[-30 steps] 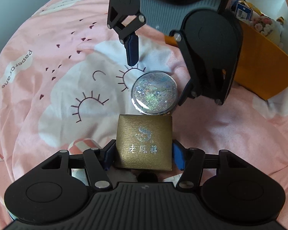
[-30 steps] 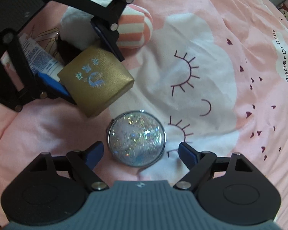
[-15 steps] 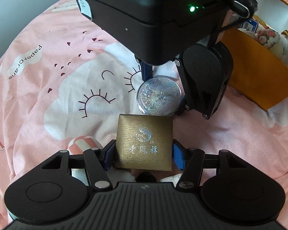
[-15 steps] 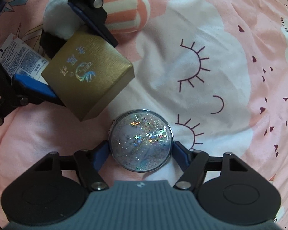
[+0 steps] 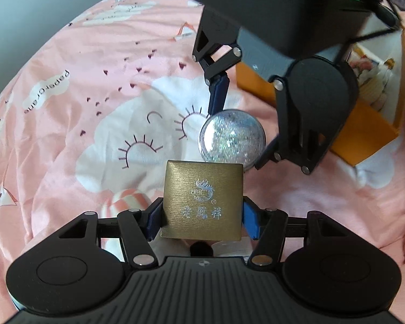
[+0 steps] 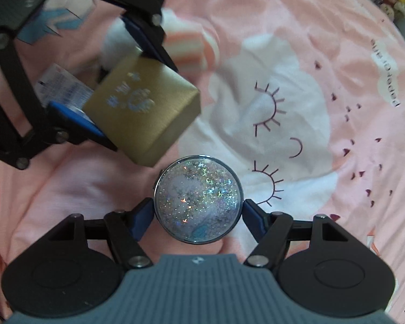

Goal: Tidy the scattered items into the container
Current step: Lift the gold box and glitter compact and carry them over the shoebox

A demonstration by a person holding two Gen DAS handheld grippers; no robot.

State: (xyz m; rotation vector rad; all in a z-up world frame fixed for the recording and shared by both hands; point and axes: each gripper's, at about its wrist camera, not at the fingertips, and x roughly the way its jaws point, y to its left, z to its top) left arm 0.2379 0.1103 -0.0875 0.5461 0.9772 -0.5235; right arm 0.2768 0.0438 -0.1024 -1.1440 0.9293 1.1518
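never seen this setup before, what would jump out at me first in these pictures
Most striking is the round glitter case, sparkling between the blue pads of the right gripper, which is shut on it. Next is the gold box with a silver dragon logo, clamped in the left gripper. Both hang close together over a pink bedsheet printed with sleepy-eyed clouds, with an orange container at the right of the left wrist view.

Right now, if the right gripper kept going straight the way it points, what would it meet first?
Probably the pink bedsheet: the right gripper points steeply down with the glitter disc clamped between its fingers, so the disc would likely touch first. Depth is unclear.
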